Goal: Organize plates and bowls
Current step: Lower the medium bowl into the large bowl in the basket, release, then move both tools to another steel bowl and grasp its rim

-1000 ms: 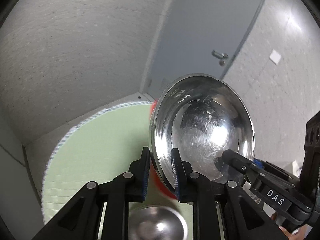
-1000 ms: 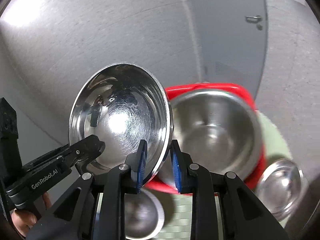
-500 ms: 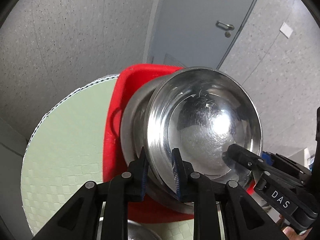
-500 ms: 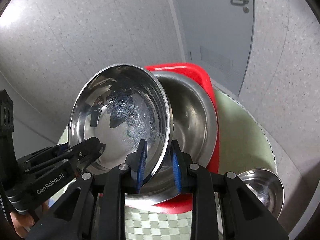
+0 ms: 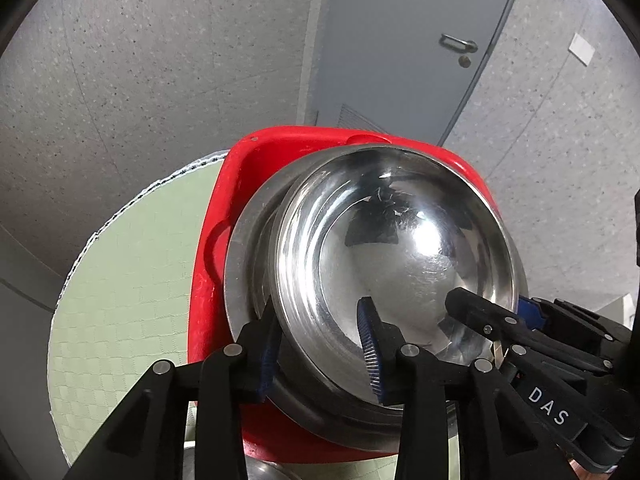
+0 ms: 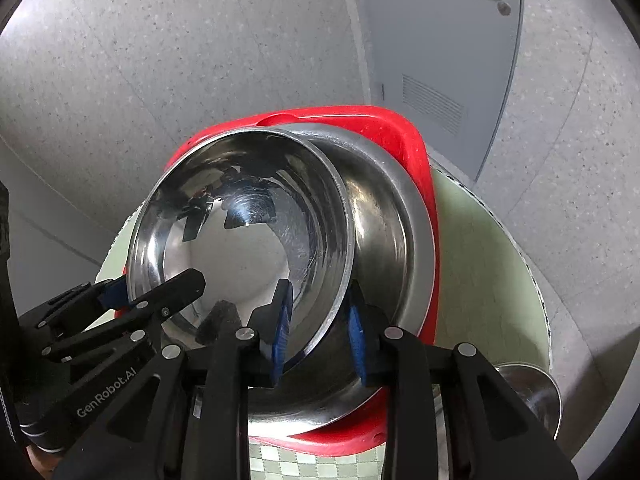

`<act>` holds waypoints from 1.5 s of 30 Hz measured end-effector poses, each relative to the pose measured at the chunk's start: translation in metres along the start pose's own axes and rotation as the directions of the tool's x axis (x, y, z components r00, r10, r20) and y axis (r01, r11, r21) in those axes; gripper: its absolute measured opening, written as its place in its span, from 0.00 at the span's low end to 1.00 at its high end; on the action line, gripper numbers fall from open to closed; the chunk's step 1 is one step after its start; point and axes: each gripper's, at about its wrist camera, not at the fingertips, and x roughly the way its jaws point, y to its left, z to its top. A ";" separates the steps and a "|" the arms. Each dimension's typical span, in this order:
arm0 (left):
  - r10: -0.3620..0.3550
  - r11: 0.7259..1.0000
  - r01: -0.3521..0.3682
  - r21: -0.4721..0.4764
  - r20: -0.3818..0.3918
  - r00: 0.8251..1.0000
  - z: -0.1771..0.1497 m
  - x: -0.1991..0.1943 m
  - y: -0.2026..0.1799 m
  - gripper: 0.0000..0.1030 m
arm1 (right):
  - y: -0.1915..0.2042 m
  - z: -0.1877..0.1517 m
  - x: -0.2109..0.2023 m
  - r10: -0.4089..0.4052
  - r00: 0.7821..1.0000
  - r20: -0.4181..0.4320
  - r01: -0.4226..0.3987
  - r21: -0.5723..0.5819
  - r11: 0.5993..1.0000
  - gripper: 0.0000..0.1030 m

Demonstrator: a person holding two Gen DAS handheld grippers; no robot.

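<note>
Shiny bowl (image 5: 400, 264): sitting tilted inside the larger steel bowl (image 5: 248, 248), rim raised toward 12 o'clock in the left wrist view; interior mirroring a ceiling light.
Larger steel bowl: resting in the red tub (image 5: 212, 216); its dull rim is showing at 9 o'clock of the shiny bowl in the left view and at 3 o'clock in the right view.
Left gripper (image 5: 320, 352): jaws spread wide, straddling the near rim of the shiny bowl; neither blue pad appears to be pressing the wall, so it is reading as released.
Right gripper (image 6: 318, 336): likewise spread, one blue pad inside the shiny bowl's rim and one outside, with a gap showing on both sides; not clamping.
Red tub: standing on the pale green checked mat (image 5: 128, 280).
Small steel bowl (image 6: 532, 396): lying on the mat at 4 o'clock of the tub in the right view, partly cut off.
Background: grey door (image 6: 448, 40) with handle at 1 o'clock.
</note>
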 end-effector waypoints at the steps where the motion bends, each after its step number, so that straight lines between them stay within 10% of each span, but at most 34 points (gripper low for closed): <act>1: -0.006 1.000 0.006 -0.004 0.005 1.000 0.000 0.000 -0.001 0.31 | -0.002 -0.001 0.000 0.004 1.000 0.004 -0.004 0.002 1.000 0.27; 45: -0.039 0.997 0.038 -0.063 -0.020 0.999 -0.006 -0.024 0.012 0.60 | -0.018 0.010 -0.012 0.086 0.995 -0.042 -0.082 0.096 0.992 0.38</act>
